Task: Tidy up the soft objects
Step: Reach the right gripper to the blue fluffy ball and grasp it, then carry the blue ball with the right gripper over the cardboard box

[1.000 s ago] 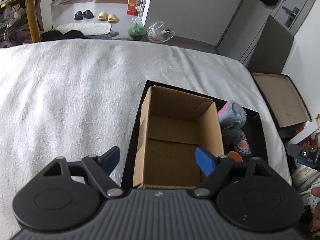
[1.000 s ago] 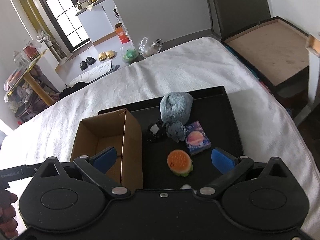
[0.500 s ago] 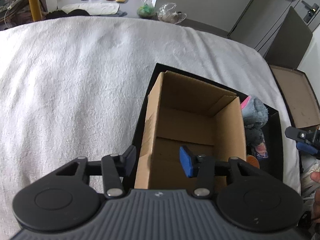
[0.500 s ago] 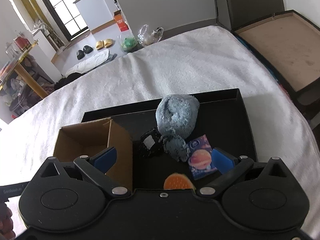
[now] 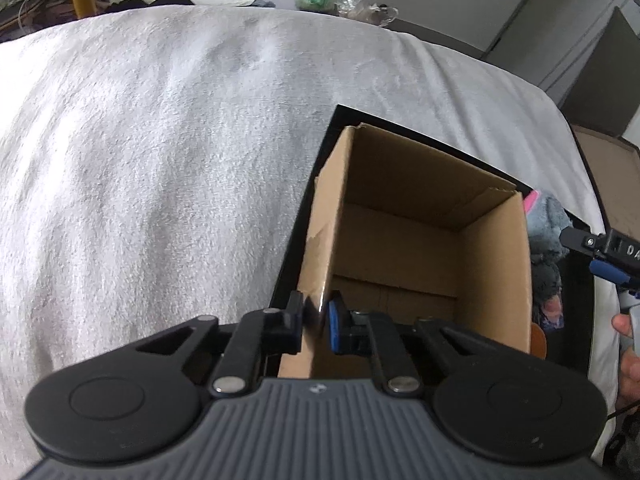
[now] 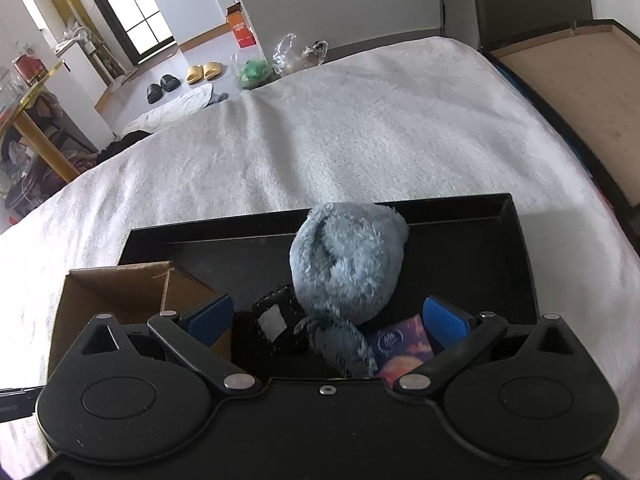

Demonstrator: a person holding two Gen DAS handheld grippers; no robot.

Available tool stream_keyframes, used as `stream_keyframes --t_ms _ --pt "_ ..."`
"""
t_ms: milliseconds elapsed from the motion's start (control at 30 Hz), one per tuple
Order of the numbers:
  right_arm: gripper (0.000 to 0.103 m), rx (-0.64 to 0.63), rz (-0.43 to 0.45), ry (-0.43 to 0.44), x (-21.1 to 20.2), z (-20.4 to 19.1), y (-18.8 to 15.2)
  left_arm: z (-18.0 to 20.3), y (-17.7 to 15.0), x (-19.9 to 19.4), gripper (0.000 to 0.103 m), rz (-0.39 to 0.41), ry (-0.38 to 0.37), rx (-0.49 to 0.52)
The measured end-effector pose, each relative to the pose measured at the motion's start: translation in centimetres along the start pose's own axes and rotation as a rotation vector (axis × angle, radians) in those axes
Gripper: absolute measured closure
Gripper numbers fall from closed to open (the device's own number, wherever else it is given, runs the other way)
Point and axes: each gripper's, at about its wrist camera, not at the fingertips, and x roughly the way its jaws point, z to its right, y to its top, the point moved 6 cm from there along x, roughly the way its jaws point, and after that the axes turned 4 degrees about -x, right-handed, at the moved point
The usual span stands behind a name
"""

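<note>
An open, empty cardboard box (image 5: 404,240) stands at the left end of a black tray (image 6: 472,248) on the white bed. My left gripper (image 5: 316,320) is shut on the box's left wall near its front corner. My right gripper (image 6: 326,318) is open above the tray, its pads on either side of a blue-grey plush toy (image 6: 348,264). A black knitted piece with a white patch (image 6: 276,320) and a small purple planet-print packet (image 6: 402,350) lie beside the plush. The box also shows in the right wrist view (image 6: 120,292). The right gripper shows in the left wrist view (image 5: 604,252).
The tray sits on a white fluffy blanket (image 5: 160,160). A brown-lined open case (image 6: 580,88) stands off the bed's right side. Slippers (image 6: 204,72) and plastic bags (image 6: 296,54) lie on the floor beyond the bed.
My left gripper closed from wide open onto the box's left wall. My right gripper moved forward over the tray toward the plush; the orange toy has dropped out of its view.
</note>
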Motion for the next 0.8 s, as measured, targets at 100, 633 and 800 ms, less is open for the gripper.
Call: stream_keyframes --t_ms 100,633,800 --pt "0.001 -0.022 -0.006 -0.005 1.2 0.0 0.2 -0.2 0.3 0.2 0.092 0.007 0.004 -0.028" --pt "0.039 -0.032 -0.067 -0.014 5.8 0.9 0.9 0.3 1.4 0.9 0.092 0.043 0.001 -0.055" --pt "0.047 -0.033 -0.067 0.002 4.8 1.0 1.1 0.3 1.4 0.8 0.092 0.042 -0.02 -0.024"
